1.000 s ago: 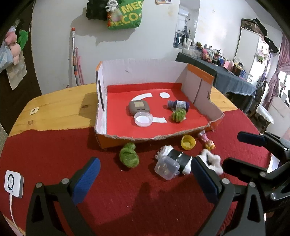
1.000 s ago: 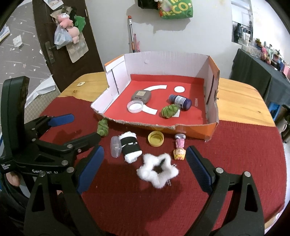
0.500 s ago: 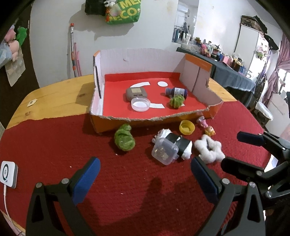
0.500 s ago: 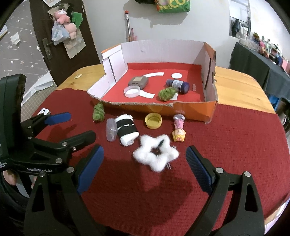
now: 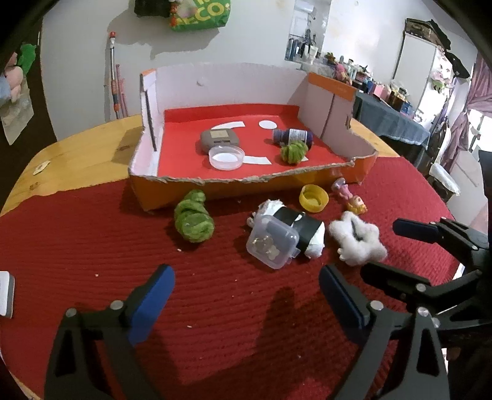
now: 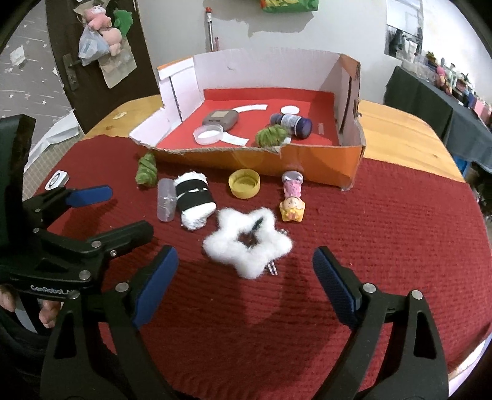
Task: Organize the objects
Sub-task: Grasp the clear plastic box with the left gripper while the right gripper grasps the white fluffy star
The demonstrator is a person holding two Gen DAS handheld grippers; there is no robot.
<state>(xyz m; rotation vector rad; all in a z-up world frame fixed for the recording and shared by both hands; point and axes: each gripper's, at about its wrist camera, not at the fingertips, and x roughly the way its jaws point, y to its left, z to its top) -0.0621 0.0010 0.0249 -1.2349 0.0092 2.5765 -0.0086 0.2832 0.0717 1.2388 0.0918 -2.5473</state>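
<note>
An orange cardboard box with a red floor holds a grey device, a white lid, a dark bottle and a green yarn ball. In front of it on the red cloth lie a green yarn bundle, a clear plastic box, a black-banded white roll, a yellow cap, a small doll and a white fluffy star. My left gripper is open and empty, short of the plastic box. My right gripper is open and empty, just before the star.
A white charger lies at the cloth's left edge. Bare wooden table flanks the box. A dark-covered cluttered table stands far right, and a door with hanging toys is far left.
Both grippers have moved forward and lower towards the loose objects, which look larger now. Both jaws stay open. Nothing on the table has moved.
</note>
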